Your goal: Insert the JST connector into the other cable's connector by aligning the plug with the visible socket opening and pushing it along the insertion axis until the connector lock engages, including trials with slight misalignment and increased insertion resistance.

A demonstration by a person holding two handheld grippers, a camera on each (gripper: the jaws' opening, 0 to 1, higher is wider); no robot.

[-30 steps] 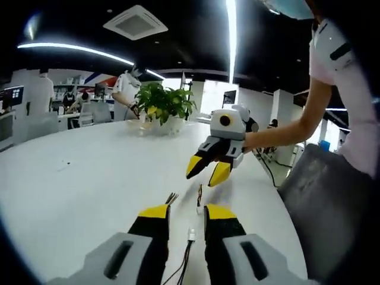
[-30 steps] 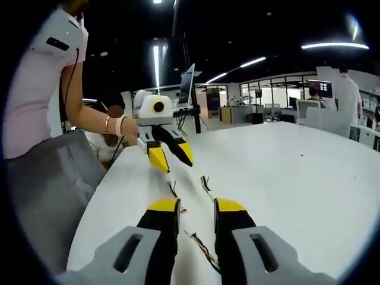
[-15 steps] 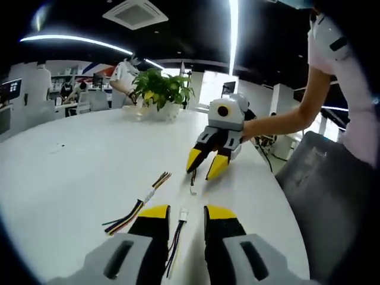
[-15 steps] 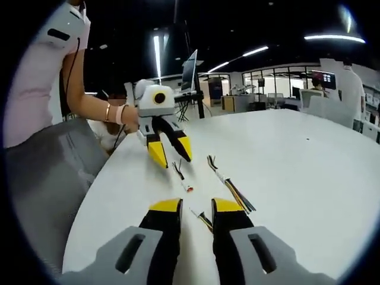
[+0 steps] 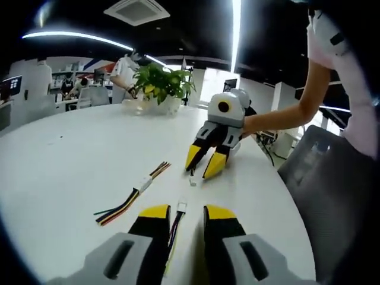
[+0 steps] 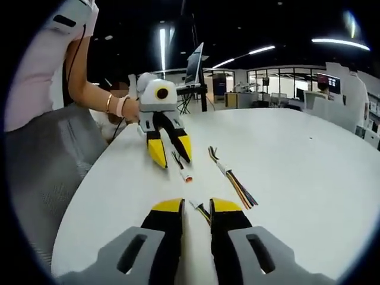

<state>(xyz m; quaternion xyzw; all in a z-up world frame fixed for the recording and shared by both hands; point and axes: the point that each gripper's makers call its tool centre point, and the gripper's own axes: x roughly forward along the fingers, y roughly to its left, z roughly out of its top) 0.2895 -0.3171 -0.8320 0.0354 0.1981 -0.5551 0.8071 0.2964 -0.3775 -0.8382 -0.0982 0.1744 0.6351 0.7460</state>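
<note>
Two short wired JST cables lie on the white table (image 5: 71,154). One cable, ending in a white connector (image 5: 181,206), runs between the jaws of my left gripper (image 5: 187,212), which is open and low over the table. The second cable's small connector (image 5: 192,179) lies just under the open right gripper (image 5: 203,166), facing me. In the right gripper view, a thin cable (image 6: 200,209) lies between the jaws of my right gripper (image 6: 196,206). Ahead, the left gripper (image 6: 171,155) stands open over a cable with a pale connector (image 6: 186,177). The connectors lie apart.
A loose multi-coloured wire bundle (image 5: 133,193) (image 6: 234,181) lies beside the two cables. A potted plant (image 5: 160,89) stands at the table's far side. A grey chair (image 5: 320,190) sits at the table edge, by the person's arm (image 5: 285,122).
The right gripper has come down from above the table to just over its cable. Both cameras have drawn back, so the loose multi-coloured bundle now shows.
</note>
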